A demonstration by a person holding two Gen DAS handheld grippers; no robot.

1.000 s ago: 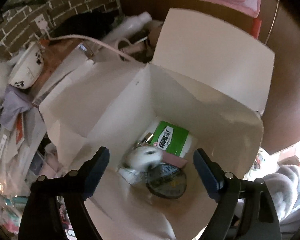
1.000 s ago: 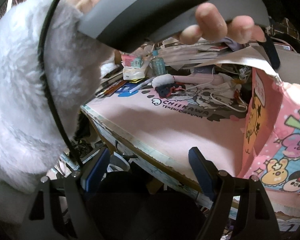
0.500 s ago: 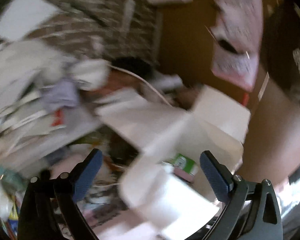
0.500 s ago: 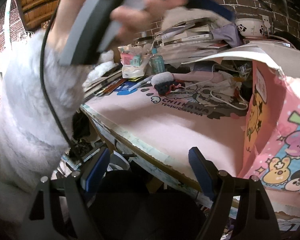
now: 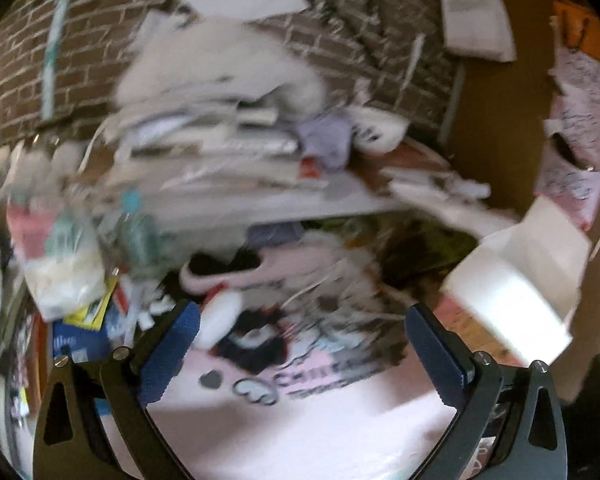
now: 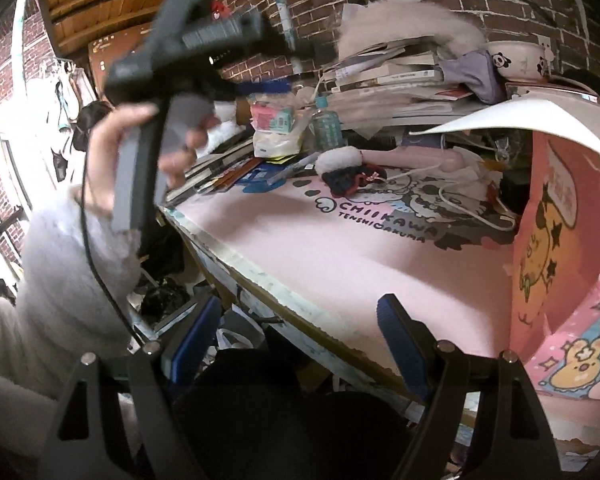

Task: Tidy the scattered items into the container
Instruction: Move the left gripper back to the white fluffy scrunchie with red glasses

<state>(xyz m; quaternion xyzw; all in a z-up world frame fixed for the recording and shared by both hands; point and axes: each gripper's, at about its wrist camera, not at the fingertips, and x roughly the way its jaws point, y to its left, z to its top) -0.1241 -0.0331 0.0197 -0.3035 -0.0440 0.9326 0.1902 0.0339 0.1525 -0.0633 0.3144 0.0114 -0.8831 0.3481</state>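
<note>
Currently the white container (image 5: pixel 512 276) sits at the right end of the pink desk mat (image 5: pixel 300 420), flaps up, mouth facing upward and its long axis running away toward the wall. On the mat near the clutter lies a dark-and-white fluffy item (image 6: pixel 346 172), long axis roughly parallel to the wall. The left gripper (image 5: pixel 300 356) points down toward that item; its jaws have just been opening and stand spread wide, nothing between them. The right gripper (image 6: pixel 296 344) points down over the desk edge, jaws apart and empty. A hand (image 6: pixel 116 156) in a fluffy sleeve grips the left tool's handle.
</note>
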